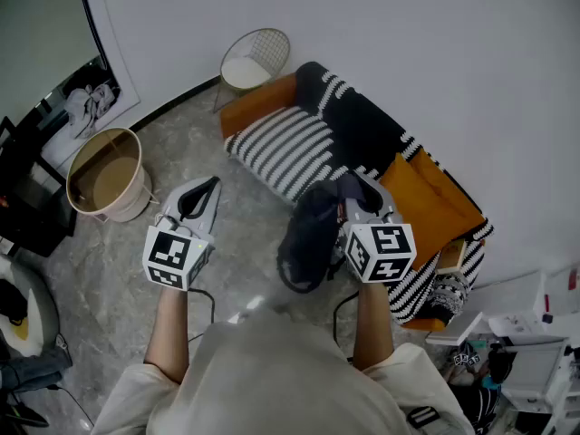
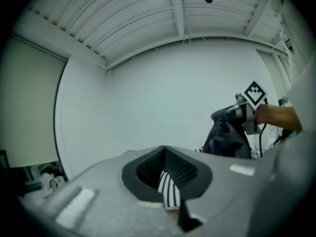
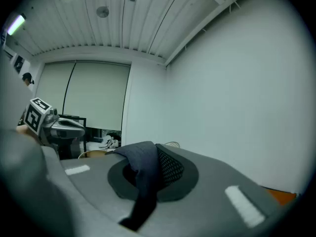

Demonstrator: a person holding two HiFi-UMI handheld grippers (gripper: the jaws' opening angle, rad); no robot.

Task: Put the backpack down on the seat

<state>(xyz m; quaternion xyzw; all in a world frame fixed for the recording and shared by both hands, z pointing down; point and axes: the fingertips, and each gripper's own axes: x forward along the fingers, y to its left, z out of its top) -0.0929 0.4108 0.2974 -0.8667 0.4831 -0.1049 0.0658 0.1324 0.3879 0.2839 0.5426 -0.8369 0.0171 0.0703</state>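
Note:
A dark backpack (image 1: 304, 238) hangs from its strap (image 3: 143, 168), and my right gripper (image 1: 352, 187) is shut on that strap. The bag dangles at the front edge of an orange sofa (image 1: 437, 191), beside a black-and-white striped cushion (image 1: 288, 146) on the seat. From the left gripper view the backpack (image 2: 228, 138) shows at the right, hanging under the right gripper. My left gripper (image 1: 214, 183) hovers over the floor to the left of the sofa, its jaws shut with nothing between them. A sliver of the striped cushion (image 2: 169, 190) shows through its jaws (image 2: 168, 168).
A dark blanket with white stripes (image 1: 362, 123) drapes over the sofa's back. A beige bucket (image 1: 106, 176) stands on the marble floor at the left, and a wire stool (image 1: 255, 56) by the wall. Boxes and clutter (image 1: 512, 343) sit at the lower right; black furniture (image 1: 27, 202) at the far left.

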